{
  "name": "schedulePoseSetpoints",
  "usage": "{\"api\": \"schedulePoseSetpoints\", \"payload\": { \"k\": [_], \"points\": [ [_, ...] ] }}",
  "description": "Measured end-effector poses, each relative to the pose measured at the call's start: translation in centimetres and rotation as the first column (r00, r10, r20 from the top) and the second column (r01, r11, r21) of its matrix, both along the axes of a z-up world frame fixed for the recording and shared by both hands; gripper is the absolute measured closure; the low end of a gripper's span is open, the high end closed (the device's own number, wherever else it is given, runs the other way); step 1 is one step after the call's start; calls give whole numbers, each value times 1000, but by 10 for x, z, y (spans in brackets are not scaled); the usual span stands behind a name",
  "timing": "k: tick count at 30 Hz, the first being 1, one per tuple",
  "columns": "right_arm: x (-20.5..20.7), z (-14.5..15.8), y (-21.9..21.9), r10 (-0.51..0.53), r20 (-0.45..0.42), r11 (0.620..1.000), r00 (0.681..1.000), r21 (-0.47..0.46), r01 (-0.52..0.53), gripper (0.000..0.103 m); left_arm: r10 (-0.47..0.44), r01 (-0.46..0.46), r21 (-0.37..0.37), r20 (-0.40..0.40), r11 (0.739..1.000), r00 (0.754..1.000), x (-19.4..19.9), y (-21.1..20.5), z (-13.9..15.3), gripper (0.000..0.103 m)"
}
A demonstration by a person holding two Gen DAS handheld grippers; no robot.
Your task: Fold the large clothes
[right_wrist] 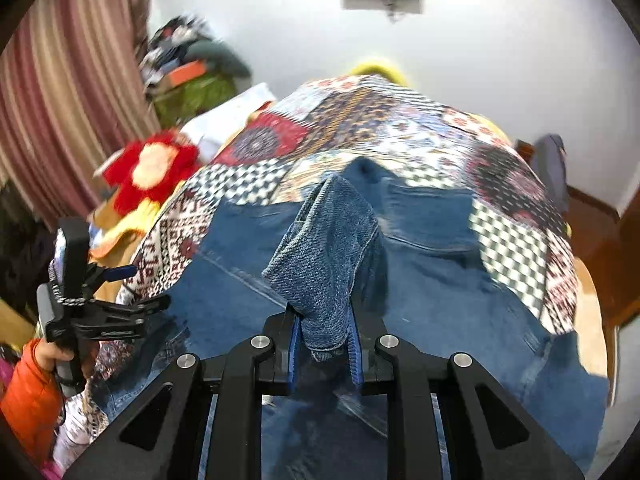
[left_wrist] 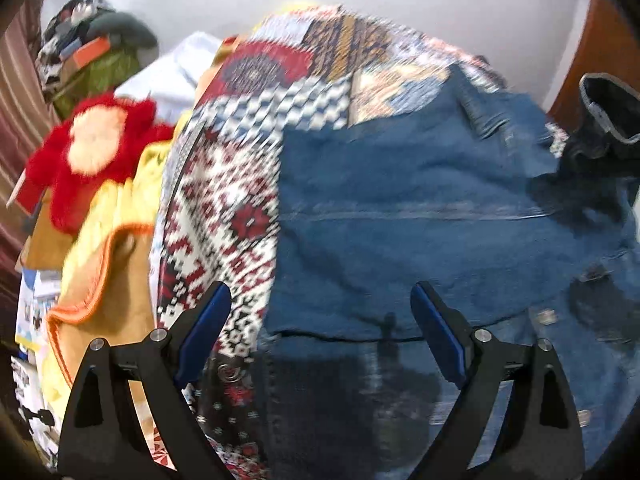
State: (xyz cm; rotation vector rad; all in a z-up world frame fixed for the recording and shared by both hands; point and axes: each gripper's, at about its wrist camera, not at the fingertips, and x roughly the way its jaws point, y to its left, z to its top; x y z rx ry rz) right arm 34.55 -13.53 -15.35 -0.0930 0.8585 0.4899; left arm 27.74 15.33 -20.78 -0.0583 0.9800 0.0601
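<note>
A large blue denim garment (left_wrist: 420,216) lies spread over a patchwork quilt (left_wrist: 240,184) on a bed. In the left wrist view my left gripper (left_wrist: 320,296) hangs open above the garment's near-left edge, with nothing between its blue pads (left_wrist: 436,320). My right gripper (right_wrist: 325,328) is shut on a bunched fold of the denim garment (right_wrist: 328,248), which rises in a peak from the cloth. The right wrist view also shows the left gripper (right_wrist: 140,286) at the left, held by a hand in an orange sleeve (right_wrist: 28,396).
A red plush toy (left_wrist: 92,148) and yellow cloth (left_wrist: 108,216) lie left of the quilt. Piled clothes and boxes (right_wrist: 188,72) stand by a striped curtain (right_wrist: 68,92). A white wall is behind the bed. A wooden edge (right_wrist: 596,304) shows at the right.
</note>
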Motion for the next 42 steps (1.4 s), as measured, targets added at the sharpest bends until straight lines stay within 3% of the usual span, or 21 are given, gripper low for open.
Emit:
{"api": "schedulePoseSetpoints", "payload": {
  "k": [7,11,16,20,22,29,33,37,42],
  "points": [
    [5,-22,-53,-36,-74,998,997,43,40,86,-55,55,14,13,998,998,12,-49,15,11],
    [8,-63,-69,-52,-150,998,987,18,56,86,-55,53,-41,-54,998,997,27,-65,-5,11],
    [8,-89,-92,-90,-214,993,973,52,104,86,-52,37,-110,-135,993,989,37,-76,-28,11],
    [3,-97,-102,-129,-213,991,968,18,136,86,-77,67,-66,-159,996,984,38,-87,-38,11],
    [1,-100,-107,-180,-193,983,964,-55,173,86,-89,80,-60,-174,995,981,41,-89,-44,11],
    [-7,-93,-121,-213,-160,967,964,-178,184,85,-97,71,-139,-191,988,977,41,-77,-56,4],
    [-8,-69,-115,-178,-144,976,973,-151,156,85,-114,104,-75,-144,992,983,27,-75,-42,4],
    [-2,-49,-81,-84,-111,988,990,-139,69,85,-69,65,-80,-44,995,997,13,-50,-8,4],
    [12,-47,-21,33,-103,985,994,-164,-49,85,23,-23,-81,2,996,1000,20,-9,12,4]
  ]
}}
